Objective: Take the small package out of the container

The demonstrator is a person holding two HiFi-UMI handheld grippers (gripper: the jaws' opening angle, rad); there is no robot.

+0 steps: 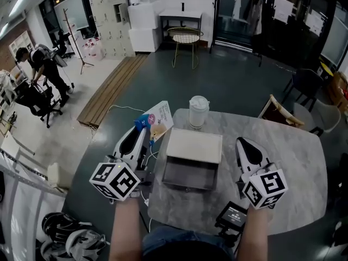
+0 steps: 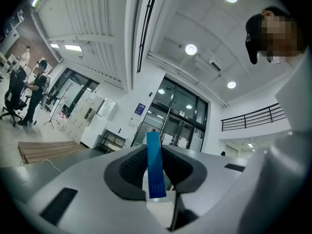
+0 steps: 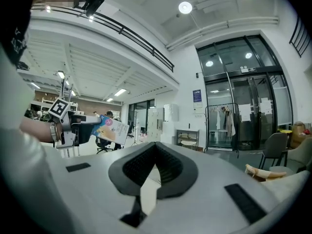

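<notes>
The small package [image 1: 156, 123], blue, white and pink, is pinched in my left gripper [image 1: 141, 130], which is raised over the table's left edge, left of the container. In the left gripper view the package [image 2: 155, 165] stands edge-on between the pads as a thin blue strip. The container [image 1: 193, 145] is an open shallow box in the middle of the table, with a beige far part and a grey inside that looks empty. My right gripper [image 1: 243, 142] hovers right of the box; its jaws meet with nothing between them [image 3: 155, 146]. The package [image 3: 112, 129] also shows at the left of the right gripper view.
A lidded cup [image 1: 198, 111] stands on the marble table [image 1: 293, 156] just beyond the box. A black device [image 1: 232, 216] lies at the near table edge. A wooden chair [image 1: 278, 112] stands at the far right. A person [image 1: 43, 69] stands far off at the left.
</notes>
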